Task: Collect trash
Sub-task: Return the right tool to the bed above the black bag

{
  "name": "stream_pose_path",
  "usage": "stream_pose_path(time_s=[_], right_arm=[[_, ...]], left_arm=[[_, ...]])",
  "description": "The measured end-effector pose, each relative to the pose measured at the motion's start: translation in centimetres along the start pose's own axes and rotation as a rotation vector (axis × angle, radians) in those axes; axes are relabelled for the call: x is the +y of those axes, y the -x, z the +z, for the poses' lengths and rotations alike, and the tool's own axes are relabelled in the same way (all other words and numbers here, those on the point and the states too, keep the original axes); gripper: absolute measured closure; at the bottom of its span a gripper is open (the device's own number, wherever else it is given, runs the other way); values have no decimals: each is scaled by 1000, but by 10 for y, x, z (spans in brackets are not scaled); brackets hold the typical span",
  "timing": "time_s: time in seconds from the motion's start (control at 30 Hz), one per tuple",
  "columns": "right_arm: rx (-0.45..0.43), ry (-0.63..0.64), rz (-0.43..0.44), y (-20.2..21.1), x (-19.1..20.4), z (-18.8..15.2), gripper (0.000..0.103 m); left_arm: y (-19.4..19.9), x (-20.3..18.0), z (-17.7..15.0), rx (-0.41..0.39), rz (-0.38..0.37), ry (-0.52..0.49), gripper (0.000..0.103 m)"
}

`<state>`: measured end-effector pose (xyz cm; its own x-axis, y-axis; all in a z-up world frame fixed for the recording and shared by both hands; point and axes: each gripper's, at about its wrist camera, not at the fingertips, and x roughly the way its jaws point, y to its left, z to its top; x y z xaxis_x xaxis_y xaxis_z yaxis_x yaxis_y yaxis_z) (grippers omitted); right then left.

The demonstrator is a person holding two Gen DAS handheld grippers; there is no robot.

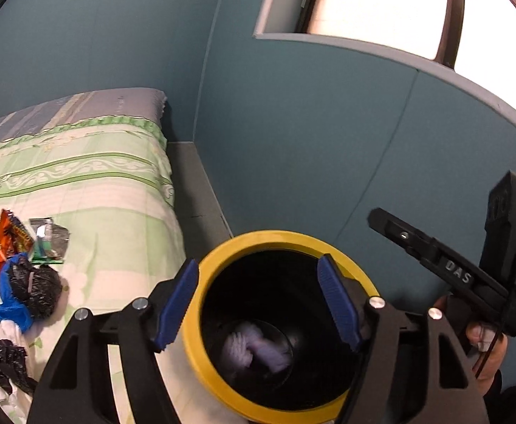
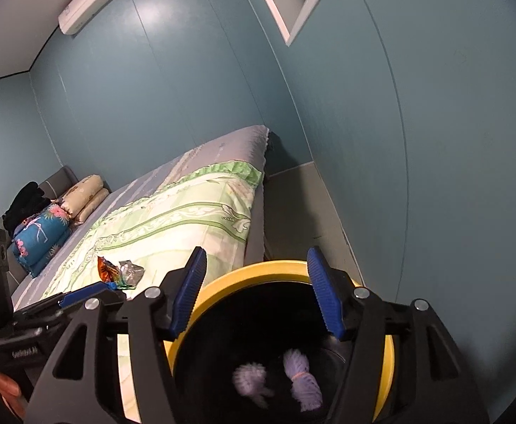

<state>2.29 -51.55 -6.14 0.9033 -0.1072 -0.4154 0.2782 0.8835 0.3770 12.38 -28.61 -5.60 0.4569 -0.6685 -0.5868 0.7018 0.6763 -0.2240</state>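
A black bin with a yellow rim (image 1: 222,251) stands beside the bed; it also shows in the right wrist view (image 2: 258,270). Pale purple yarn (image 1: 254,349) lies in its bottom, and in the right wrist view (image 2: 302,381) too. My left gripper (image 1: 258,300) is open and empty above the bin mouth. My right gripper (image 2: 258,293) is open and empty above it; its body shows in the left wrist view (image 1: 469,268). Trash lies on the bed: an orange wrapper (image 1: 12,236), a silver and green wrapper (image 1: 51,242), a black bag (image 1: 35,289) and blue plastic (image 1: 9,312).
The bed has a green and white cover (image 1: 81,176). Folded bedding and pillows (image 2: 46,226) lie at its far end. A grey floor strip (image 1: 197,194) runs between bed and blue wall (image 1: 328,141). A window (image 1: 381,3) is above.
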Motion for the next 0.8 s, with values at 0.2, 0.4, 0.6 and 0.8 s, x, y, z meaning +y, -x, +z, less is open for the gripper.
stream_pose_path(time_s=[0.2, 0.4, 0.6, 0.8], right_arm=[[-35, 38, 32, 7, 14, 0, 46], [-50, 79, 94, 8, 38, 1, 42], [-57, 136, 175, 5, 74, -1, 37], [-59, 230, 259, -1, 121, -5, 32]], left_arm=[[23, 22, 6, -54, 47, 30, 36], [52, 49, 7, -100, 125, 52, 32], [84, 90, 6, -138, 213, 98, 26], [123, 126, -1, -179, 322, 120, 20]])
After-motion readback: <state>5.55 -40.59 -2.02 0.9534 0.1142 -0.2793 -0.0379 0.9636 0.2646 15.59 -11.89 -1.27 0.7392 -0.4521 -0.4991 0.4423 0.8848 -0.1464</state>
